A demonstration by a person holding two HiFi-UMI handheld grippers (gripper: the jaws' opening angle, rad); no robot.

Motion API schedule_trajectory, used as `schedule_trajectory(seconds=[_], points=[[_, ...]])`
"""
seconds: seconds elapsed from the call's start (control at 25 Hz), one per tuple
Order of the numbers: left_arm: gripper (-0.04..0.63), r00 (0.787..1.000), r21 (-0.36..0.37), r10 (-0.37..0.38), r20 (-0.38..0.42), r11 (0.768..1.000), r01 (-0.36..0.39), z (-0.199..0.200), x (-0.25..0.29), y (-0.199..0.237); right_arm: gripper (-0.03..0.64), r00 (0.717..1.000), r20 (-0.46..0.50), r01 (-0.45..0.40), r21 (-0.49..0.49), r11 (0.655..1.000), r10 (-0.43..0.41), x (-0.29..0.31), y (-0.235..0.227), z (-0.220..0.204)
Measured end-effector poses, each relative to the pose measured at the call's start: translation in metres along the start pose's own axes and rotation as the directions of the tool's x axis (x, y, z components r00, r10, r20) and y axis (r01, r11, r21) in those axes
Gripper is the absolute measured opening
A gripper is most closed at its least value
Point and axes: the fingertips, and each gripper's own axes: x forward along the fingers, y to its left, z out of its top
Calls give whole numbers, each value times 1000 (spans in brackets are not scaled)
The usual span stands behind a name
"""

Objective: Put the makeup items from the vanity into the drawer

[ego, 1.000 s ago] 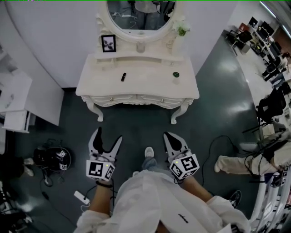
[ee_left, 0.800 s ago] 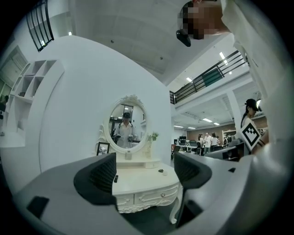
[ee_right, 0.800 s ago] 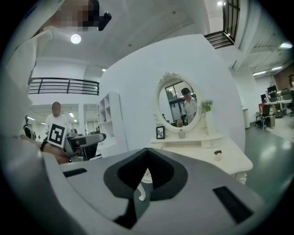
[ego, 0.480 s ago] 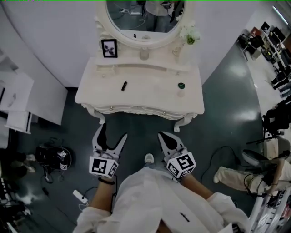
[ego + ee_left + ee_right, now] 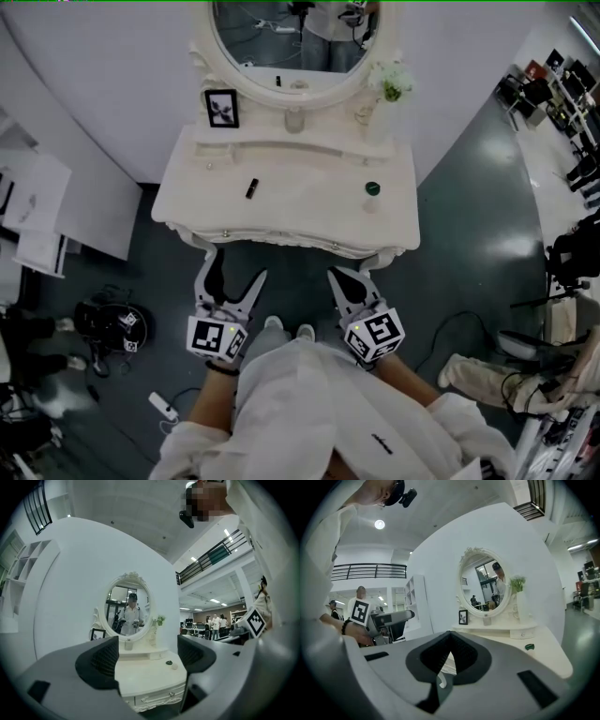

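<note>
While both grippers sit just short of the vanity, nothing is held

Left gripper [image 5: 234, 267]: jaws wide apart, empty. Right gripper [image 5: 336, 276]: jaws pressed together, empty. Both just off the front edge of the vanity [image 5: 281, 211]; its drawer [image 5: 152, 698] looks closed. On top: black tube [image 5: 251, 188] left of centre, green-lidded jar [image 5: 372, 190] to the right, well apart. Behind them: glass [image 5: 294, 120], photo frame [image 5: 221, 108], flower vase [image 5: 389, 84], oval mirror [image 5: 300, 37]. Versus half a second ago: vanity nearer the jaw tips, jaws unchanged.
</note>
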Motion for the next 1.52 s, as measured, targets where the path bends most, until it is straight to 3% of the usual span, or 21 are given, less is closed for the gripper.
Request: schedule_trajectory(seconds=[0.44,0.8,1.12,1.52], points=[[373,1000,-1,-9,-28,1000,9,-8,43,25,17,1000,0,17,-3,1000,-17,35,-27,8],[373,998,-6,-48,-40,999,48,-17,114,83,17,999,-1,35,-24,999,-35,118,-60,22],[373,986,-17,-41,-164,999,38,-49,182,152,18,998,-43,53,-21,998,-54,208,-88,30],[371,945,-42,-64,-319,998,54,-106,237,203,18,982,-151,113,5,994,-111,286,-112,7]])
